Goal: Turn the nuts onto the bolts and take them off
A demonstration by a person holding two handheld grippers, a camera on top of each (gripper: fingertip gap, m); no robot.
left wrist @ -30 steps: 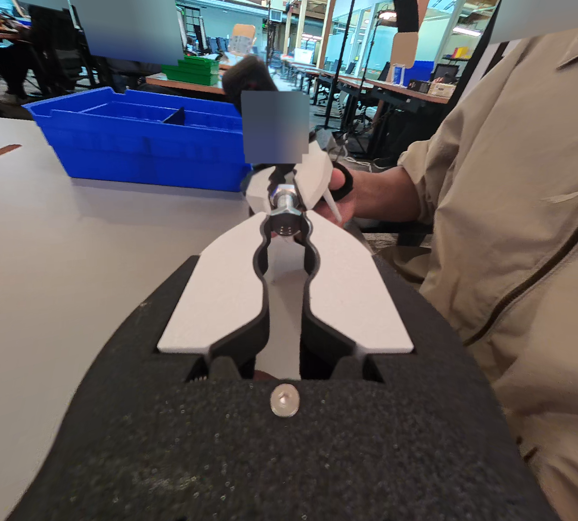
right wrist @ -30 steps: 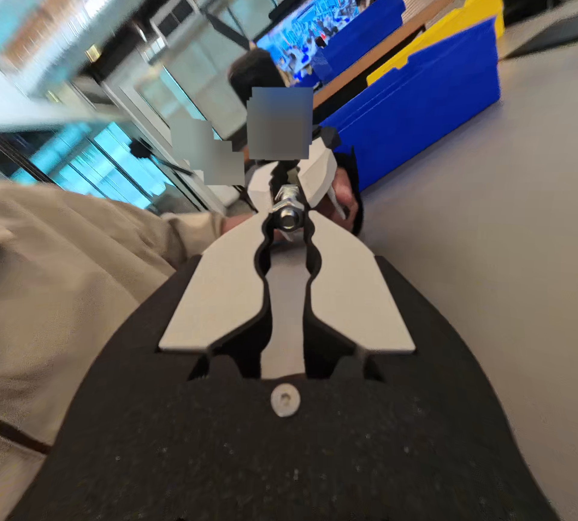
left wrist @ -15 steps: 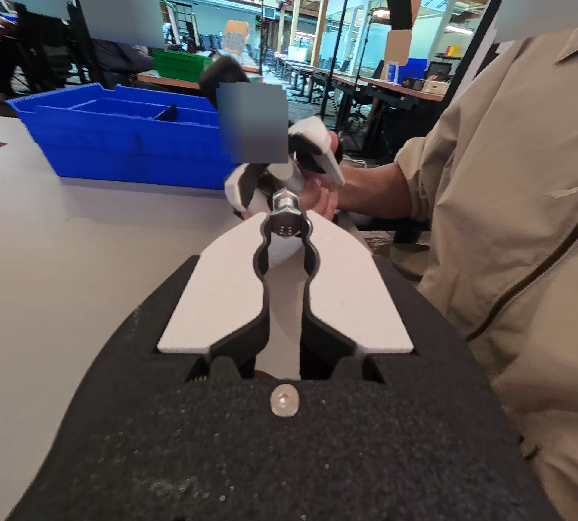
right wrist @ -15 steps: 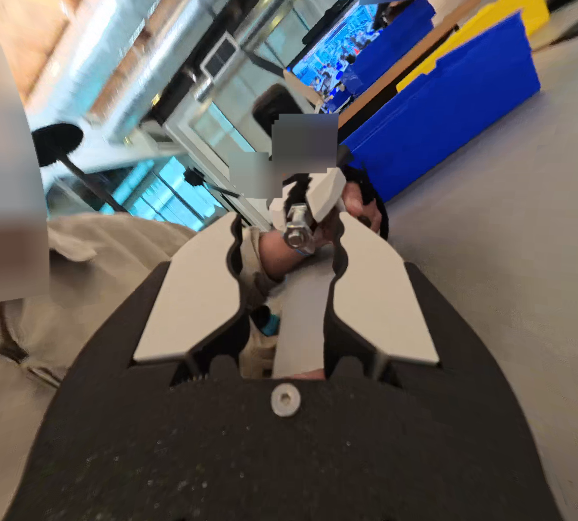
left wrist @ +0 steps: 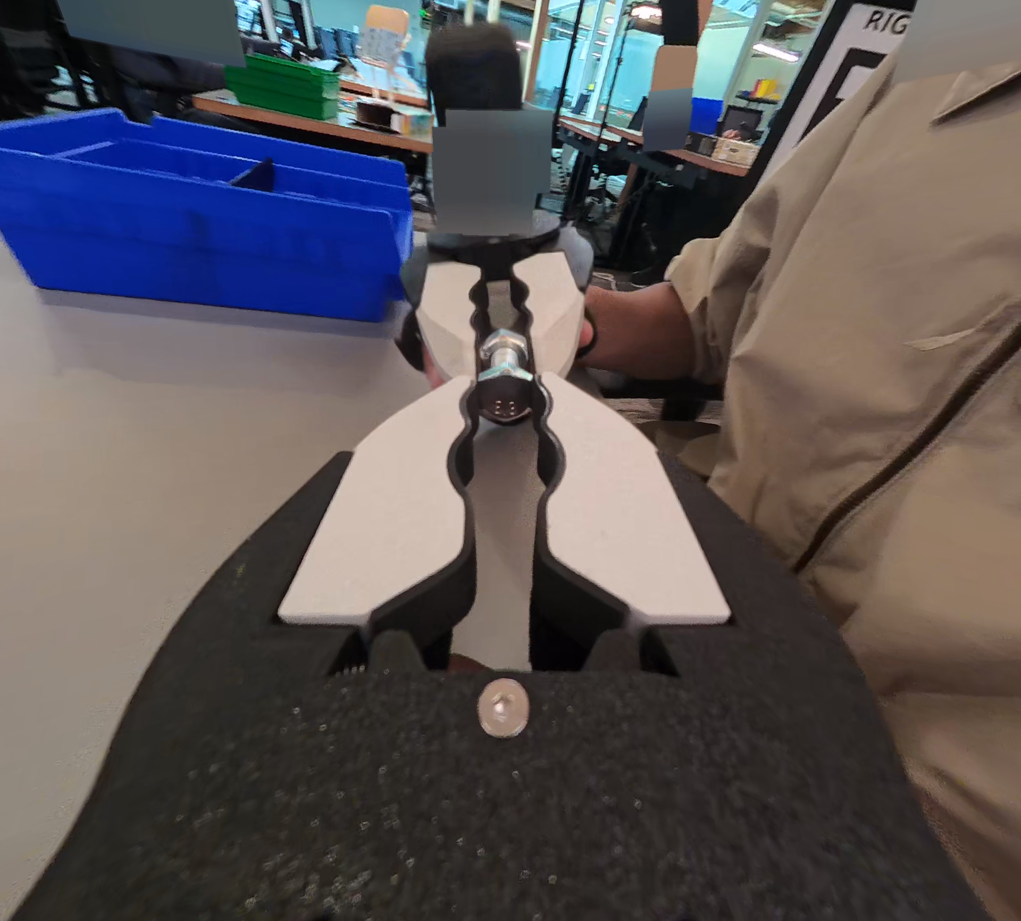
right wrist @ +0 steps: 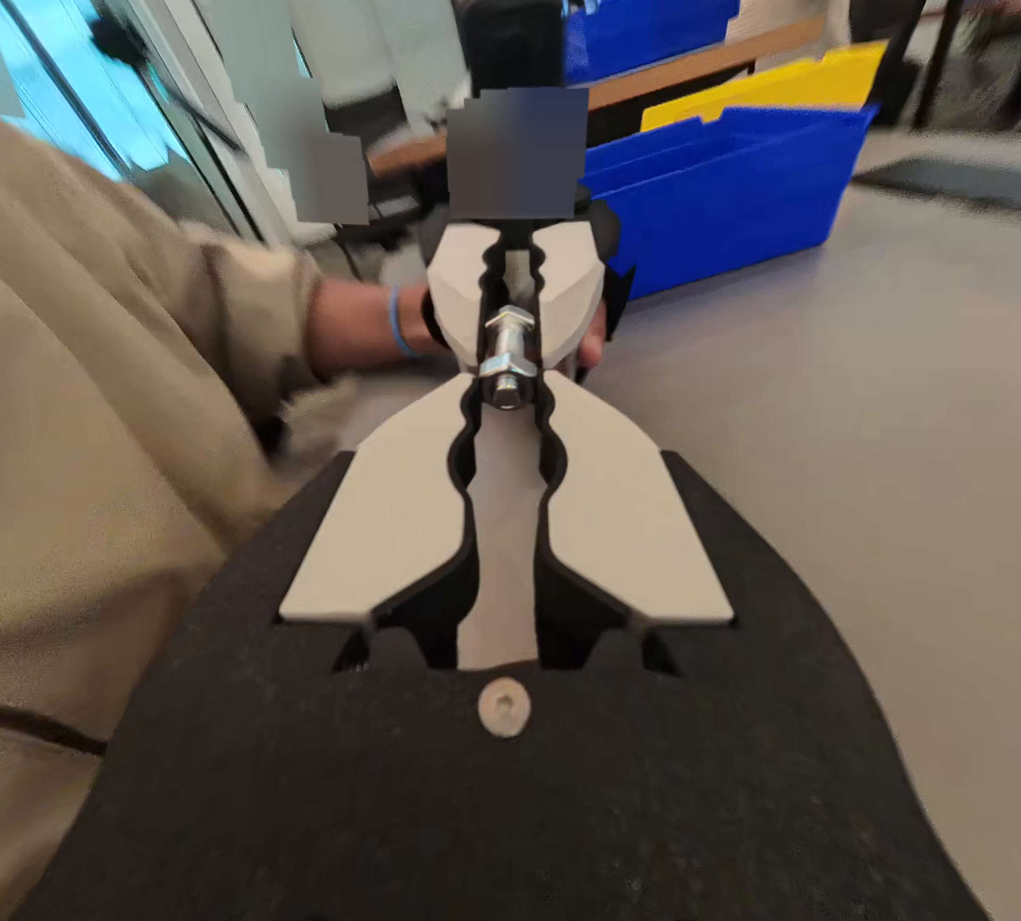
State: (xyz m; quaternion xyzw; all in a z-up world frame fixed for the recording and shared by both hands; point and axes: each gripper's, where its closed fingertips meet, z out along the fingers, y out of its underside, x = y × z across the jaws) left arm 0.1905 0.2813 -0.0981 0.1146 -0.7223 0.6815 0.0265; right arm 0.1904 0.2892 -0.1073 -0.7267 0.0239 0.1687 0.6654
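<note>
A steel bolt (left wrist: 504, 405) with a hex nut (left wrist: 501, 342) on its thread is held in the air between my two grippers, which face each other tip to tip. My left gripper (left wrist: 504, 392) is shut on the bolt's head. My right gripper (right wrist: 505, 386) is shut on the nut (right wrist: 505, 368), and the bolt's threaded end (right wrist: 505, 395) pokes through toward its camera. The bolt head (right wrist: 509, 320) sits in the left gripper's fingers (right wrist: 458, 298) beyond. A short bare stretch of shaft shows between nut and head.
A blue bin (left wrist: 210, 231) stands on the grey table (left wrist: 166, 452) to the left; it also shows in the right wrist view (right wrist: 718, 198), with a yellow bin (right wrist: 773, 88) behind it. The person's beige jacket (left wrist: 856, 342) fills the right side. Green bins (left wrist: 282, 85) sit on a far desk.
Half a second ago my right gripper was open, tilted and off the nut. It has since swung back level and shut on the nut again. The left gripper kept hold of the bolt.
</note>
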